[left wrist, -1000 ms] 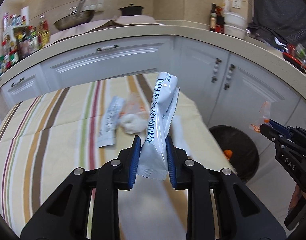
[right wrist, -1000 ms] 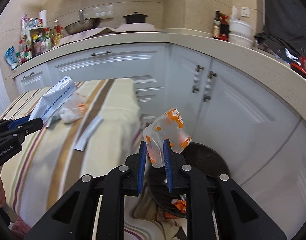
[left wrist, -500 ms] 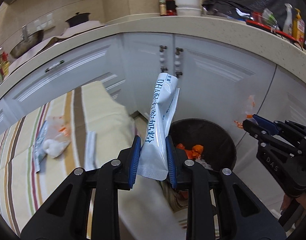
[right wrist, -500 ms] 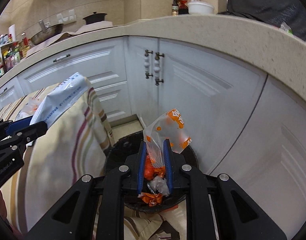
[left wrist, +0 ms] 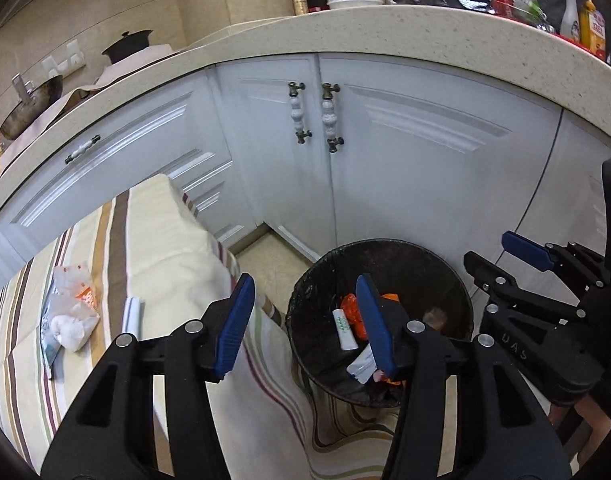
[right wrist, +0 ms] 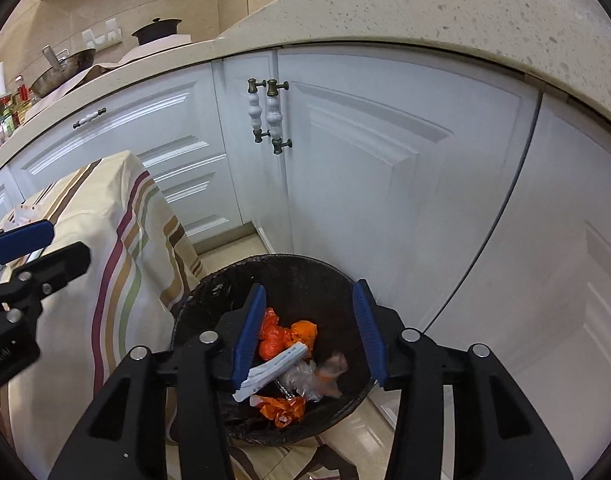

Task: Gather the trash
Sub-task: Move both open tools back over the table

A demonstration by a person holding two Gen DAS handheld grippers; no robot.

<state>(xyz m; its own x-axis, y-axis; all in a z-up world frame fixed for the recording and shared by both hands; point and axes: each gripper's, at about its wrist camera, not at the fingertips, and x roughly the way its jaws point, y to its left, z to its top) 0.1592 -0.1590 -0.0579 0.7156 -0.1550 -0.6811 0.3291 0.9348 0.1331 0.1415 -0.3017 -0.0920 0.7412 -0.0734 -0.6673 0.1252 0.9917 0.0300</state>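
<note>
A black trash bin (left wrist: 445, 276) (right wrist: 305, 276) stands on the floor by the white cabinets. In it lie orange wrappers (right wrist: 281, 336), a clear plastic bag (right wrist: 325, 372) and the white packet with green print (left wrist: 344, 329) (right wrist: 271, 372). My left gripper (left wrist: 305, 320) is open and empty, above the bin's left rim. My right gripper (right wrist: 307, 326) is open and empty over the bin; it also shows in the left wrist view (left wrist: 521, 248). On the striped table (left wrist: 157, 248) remain a crumpled white and orange bag (left wrist: 71, 312) and a paper strip (left wrist: 131, 314).
White cabinet doors with knobbed handles (left wrist: 313, 118) stand behind the bin under a speckled counter (left wrist: 385, 28). The tablecloth (right wrist: 117, 264) hangs down beside the bin. The counter holds pots, bottles and bowls.
Both grippers opened over the bin. The white packet left my left gripper and the clear orange-printed bag left my right gripper; both now lie in the bin. Both grippers moved closer to it.
</note>
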